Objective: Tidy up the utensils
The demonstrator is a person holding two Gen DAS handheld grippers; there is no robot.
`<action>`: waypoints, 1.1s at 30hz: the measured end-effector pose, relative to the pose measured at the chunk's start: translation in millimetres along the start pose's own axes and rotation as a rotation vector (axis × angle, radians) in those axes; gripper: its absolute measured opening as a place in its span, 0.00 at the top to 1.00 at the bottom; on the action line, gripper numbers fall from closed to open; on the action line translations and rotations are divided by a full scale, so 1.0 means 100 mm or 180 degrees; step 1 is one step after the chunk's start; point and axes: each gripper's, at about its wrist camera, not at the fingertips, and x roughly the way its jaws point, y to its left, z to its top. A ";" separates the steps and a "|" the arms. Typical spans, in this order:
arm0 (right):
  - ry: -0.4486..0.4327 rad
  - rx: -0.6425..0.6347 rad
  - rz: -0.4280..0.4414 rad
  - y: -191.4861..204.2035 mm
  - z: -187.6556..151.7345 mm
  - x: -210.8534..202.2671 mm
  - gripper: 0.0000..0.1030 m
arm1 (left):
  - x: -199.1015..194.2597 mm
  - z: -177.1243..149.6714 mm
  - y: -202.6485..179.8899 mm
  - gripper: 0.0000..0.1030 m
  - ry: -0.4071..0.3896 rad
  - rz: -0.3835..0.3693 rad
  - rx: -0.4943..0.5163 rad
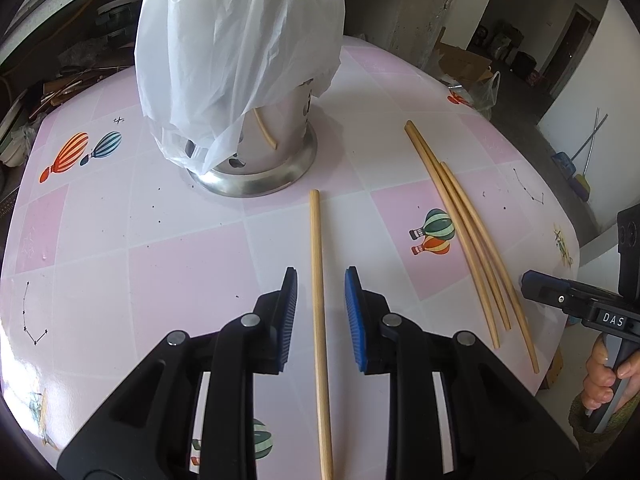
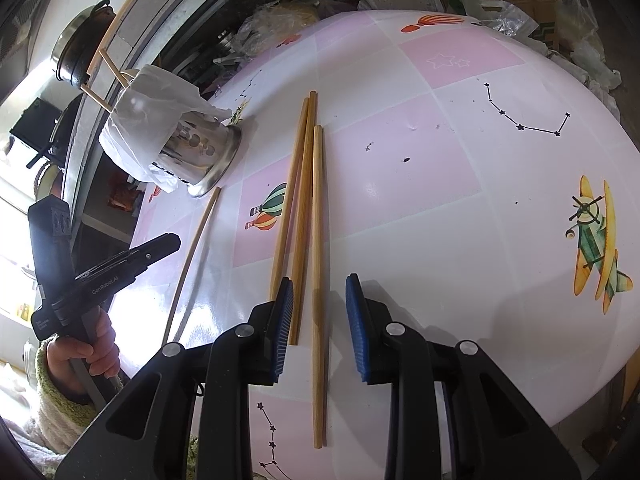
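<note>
1. Left claw (image 1: 321, 312): black frame, blue ribbed pads, jaws partly apart, tilted down at the surface, gripping nothing.
2. One long pale wooden chopstick (image 1: 319, 320) lies flat between the left claw's pads. A gap shows on both sides, so no pad touches it; it runs straight ahead past the fingertips.
3. Ahead and left of the left claw: a perforated stainless-steel utensil holder (image 1: 276, 148) with a flared base, upright on the surface, its top draped in a white plastic bag (image 1: 240, 40). A short stick end pokes out under the bag.
4. Right of the left claw: three more pale wooden chopsticks (image 1: 476, 248) lie bunched side by side, well apart from the single one.
5. Right claw (image 2: 319, 328): same build, jaws partly apart, holding nothing.
6. In the right wrist view the rightmost chopstick of the three (image 2: 318, 280) lies between the right claw's pads without contact; the other two run by the left pad, one partly hidden behind it.
7. Pink-and-white checked surface (image 2: 440, 184) printed with balloons, stars and a plane carries everything.
8. A hand (image 2: 94, 344) in a fuzzy sleeve grips the left claw's handle, seen left of the right claw.
</note>
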 end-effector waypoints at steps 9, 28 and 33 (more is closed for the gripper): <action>0.0003 0.0002 0.0001 0.00 0.00 0.00 0.74 | 0.00 0.00 0.00 0.78 0.0002 0.0002 0.0001; -0.0001 -0.0004 0.0004 0.00 0.00 0.00 0.74 | 0.04 0.00 -0.02 0.78 0.0010 0.0009 0.0011; 0.0000 0.0000 0.0004 -0.01 -0.01 0.00 0.74 | 0.04 0.01 -0.03 0.78 0.0013 0.0006 0.0020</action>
